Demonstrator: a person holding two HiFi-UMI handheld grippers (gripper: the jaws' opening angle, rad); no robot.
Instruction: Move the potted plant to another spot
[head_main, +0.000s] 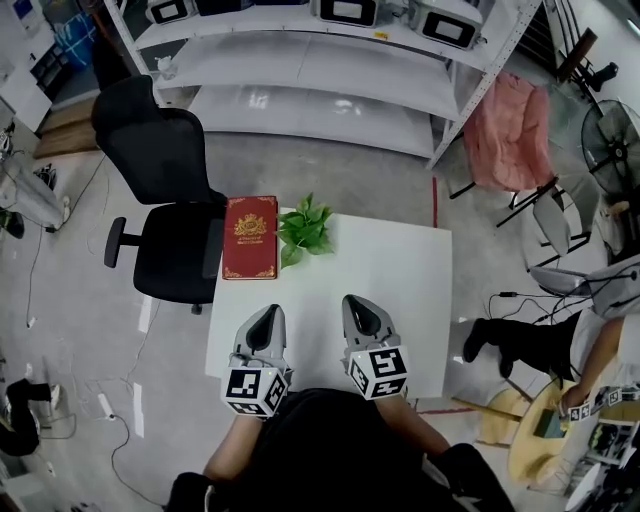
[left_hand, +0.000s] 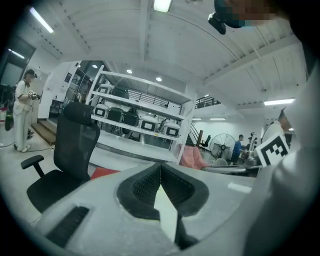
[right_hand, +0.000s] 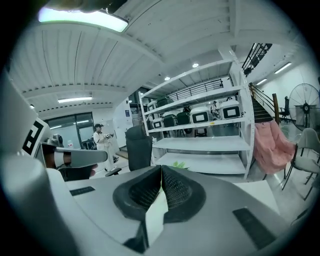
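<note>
A small green potted plant (head_main: 305, 230) stands near the far edge of the white table (head_main: 400, 270), just right of a red book (head_main: 250, 237). Both grippers rest low over the table's near edge, well short of the plant. My left gripper (head_main: 267, 322) is shut with nothing in it, and so is my right gripper (head_main: 360, 312). In the left gripper view the jaws (left_hand: 160, 167) meet at the tips. The right gripper view shows the tips (right_hand: 161, 169) touching, with a few plant leaves (right_hand: 180, 165) peeking just beyond them.
A black office chair (head_main: 165, 200) stands against the table's left side. White shelving (head_main: 330, 70) runs across the back. A pink cloth on a folding chair (head_main: 510, 135) and a fan (head_main: 612, 140) are at the right. A person sits at lower right (head_main: 580, 330).
</note>
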